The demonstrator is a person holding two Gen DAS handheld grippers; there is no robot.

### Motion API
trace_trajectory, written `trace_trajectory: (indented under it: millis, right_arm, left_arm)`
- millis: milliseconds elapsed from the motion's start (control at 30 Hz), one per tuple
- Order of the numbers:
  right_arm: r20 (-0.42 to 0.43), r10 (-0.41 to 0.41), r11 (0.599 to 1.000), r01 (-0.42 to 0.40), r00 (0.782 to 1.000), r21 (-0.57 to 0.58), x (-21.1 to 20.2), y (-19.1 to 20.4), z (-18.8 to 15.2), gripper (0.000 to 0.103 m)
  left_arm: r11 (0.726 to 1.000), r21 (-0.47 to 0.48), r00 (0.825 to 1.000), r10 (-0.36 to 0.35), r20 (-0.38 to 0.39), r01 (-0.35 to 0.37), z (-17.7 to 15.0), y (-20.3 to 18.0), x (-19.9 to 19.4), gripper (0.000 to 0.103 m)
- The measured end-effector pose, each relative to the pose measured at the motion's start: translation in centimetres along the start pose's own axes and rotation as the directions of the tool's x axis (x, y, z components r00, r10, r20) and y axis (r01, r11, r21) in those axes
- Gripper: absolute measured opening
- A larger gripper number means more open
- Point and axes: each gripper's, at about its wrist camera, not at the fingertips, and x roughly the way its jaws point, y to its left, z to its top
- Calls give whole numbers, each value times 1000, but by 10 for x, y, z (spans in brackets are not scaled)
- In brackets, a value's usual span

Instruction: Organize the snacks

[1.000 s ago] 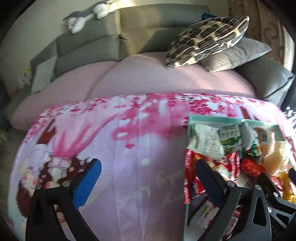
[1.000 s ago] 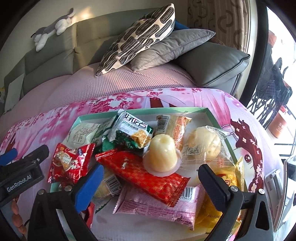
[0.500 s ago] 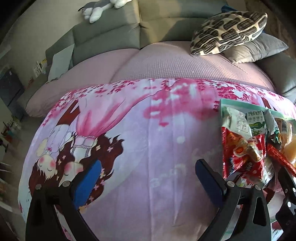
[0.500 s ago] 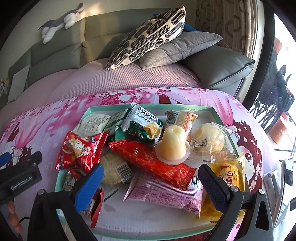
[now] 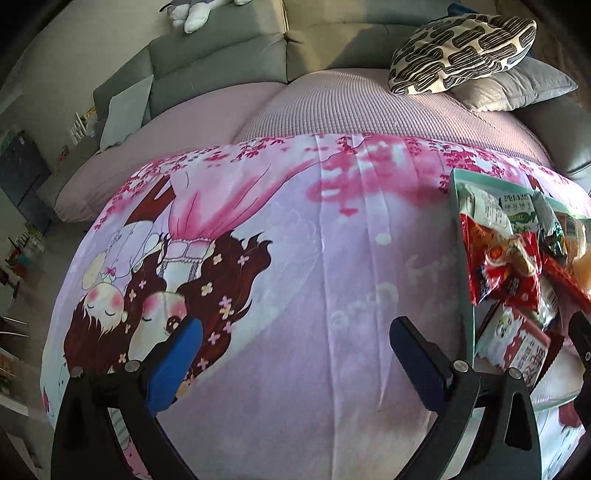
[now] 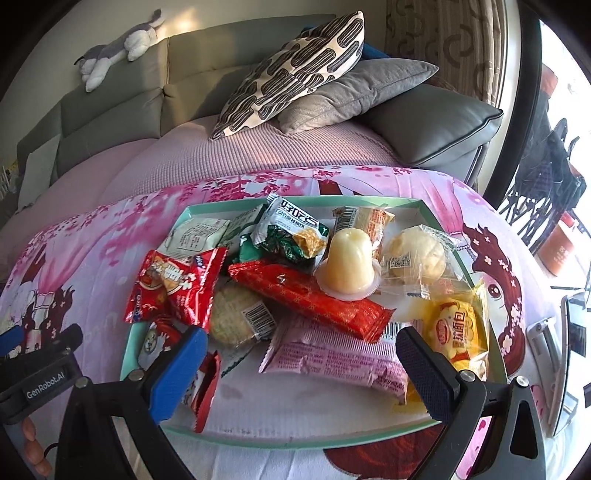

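Left gripper (image 5: 295, 354) has swung away from the tray (image 6: 295, 201) over bare cloth; both grippers' tongs stand wide, empty. Snacks (image 6: 306, 295) lie heaped in the tray, unsorted; right gripper (image 6: 299, 360) hovers over them

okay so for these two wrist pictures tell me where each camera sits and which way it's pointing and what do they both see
Left wrist: sits on the left claw, facing forward over bare pink printed cloth toward the sofa; both open fingers show, the tray at right.
Right wrist: sits on the right claw, looking down over the snack tray; its open fingers show, plus the left claw and fingertips of a hand at lower left.
Shared: tray, red snack packet, patterned pillow, plush toy.
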Motion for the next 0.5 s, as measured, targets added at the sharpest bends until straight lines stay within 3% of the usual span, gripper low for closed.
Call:
trace_trajectory:
  millis: [500]
  right_arm:
    - [5,38,998,-38,999,-46,-25,22,-18,103]
  left_arm:
    - [1000,-9,1000,13,-20,-13,-18,20,-13,101]
